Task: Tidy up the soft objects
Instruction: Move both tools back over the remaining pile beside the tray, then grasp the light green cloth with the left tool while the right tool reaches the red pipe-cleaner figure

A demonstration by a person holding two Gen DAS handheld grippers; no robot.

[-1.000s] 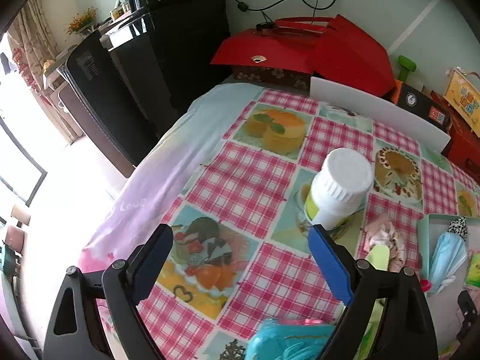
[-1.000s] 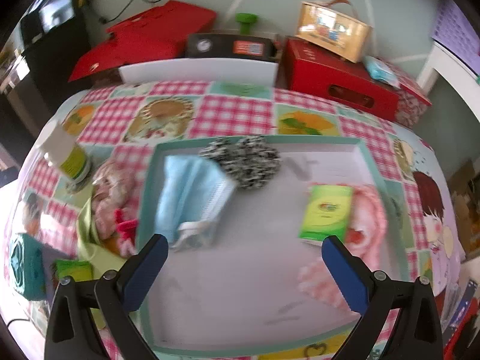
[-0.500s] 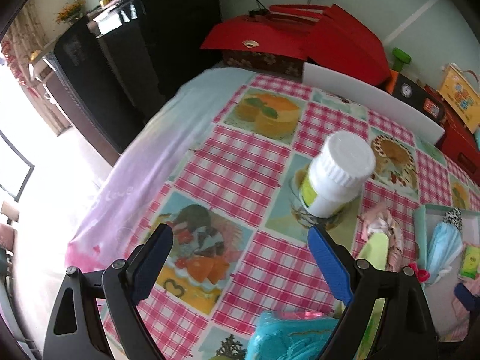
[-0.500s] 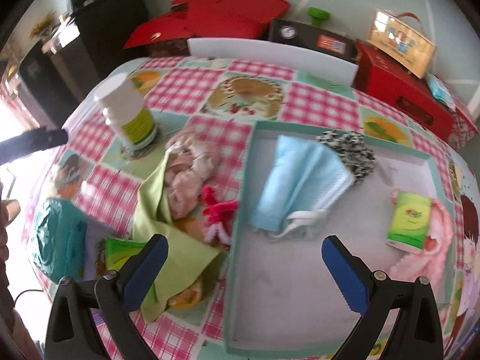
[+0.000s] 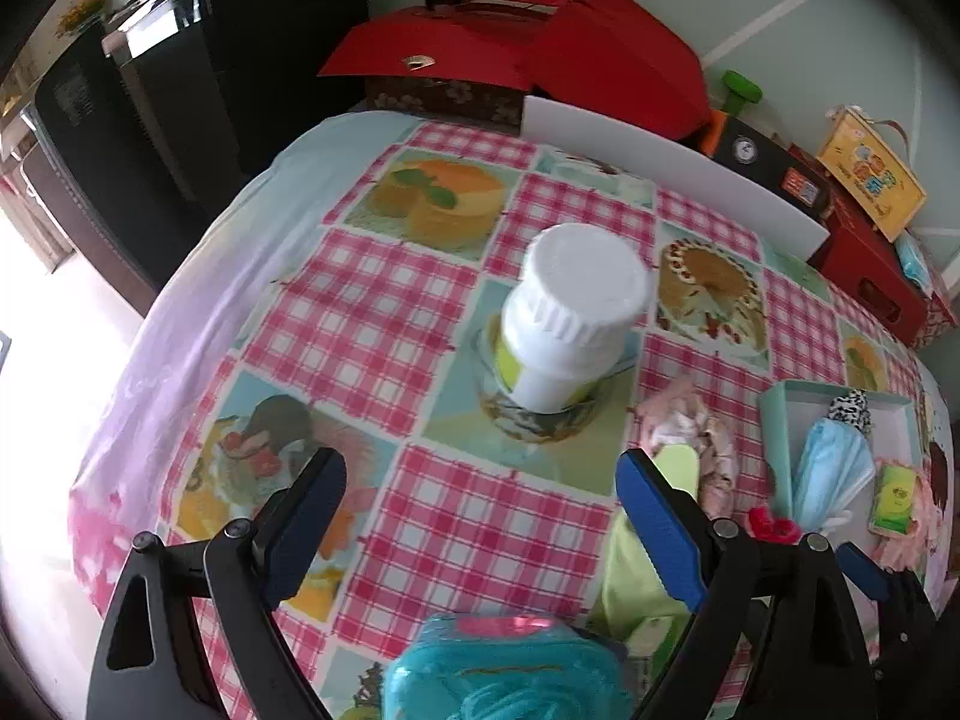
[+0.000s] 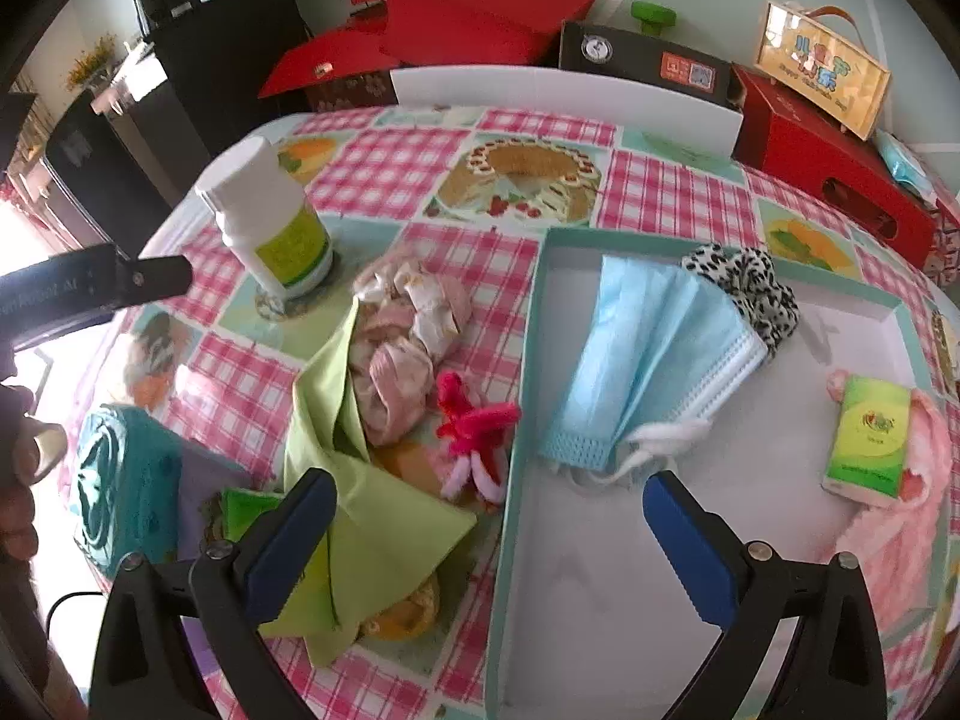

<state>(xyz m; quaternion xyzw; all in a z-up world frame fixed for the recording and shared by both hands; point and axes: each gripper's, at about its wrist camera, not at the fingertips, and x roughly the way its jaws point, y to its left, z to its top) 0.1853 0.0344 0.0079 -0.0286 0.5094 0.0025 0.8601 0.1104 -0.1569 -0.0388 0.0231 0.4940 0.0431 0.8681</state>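
Note:
A teal-rimmed tray (image 6: 528, 348) holds a blue face mask (image 6: 648, 354), a black-and-white scrunchie (image 6: 750, 288), a green tissue pack (image 6: 870, 432) and a pink fluffy cloth (image 6: 900, 540). Left of the tray lie a green cloth (image 6: 360, 516), a pale pink crumpled cloth (image 6: 408, 336), a red-pink fuzzy toy (image 6: 474, 426) and a teal soft item (image 6: 120, 480). My right gripper (image 6: 489, 534) is open and empty above the tray's left rim. My left gripper (image 5: 480, 510) is open and empty, short of the white bottle (image 5: 570, 312).
The white bottle with a green label (image 6: 270, 222) stands on the checked tablecloth (image 5: 372, 312). A white board (image 6: 564, 96), red boxes (image 6: 828, 162) and a black box (image 6: 648, 57) line the far edge. Black cabinets (image 5: 150, 108) stand left of the table.
My right gripper has swung left, from over the tray's middle to its left rim and the loose cloths. My left gripper has moved closer to the white bottle. Both stay open.

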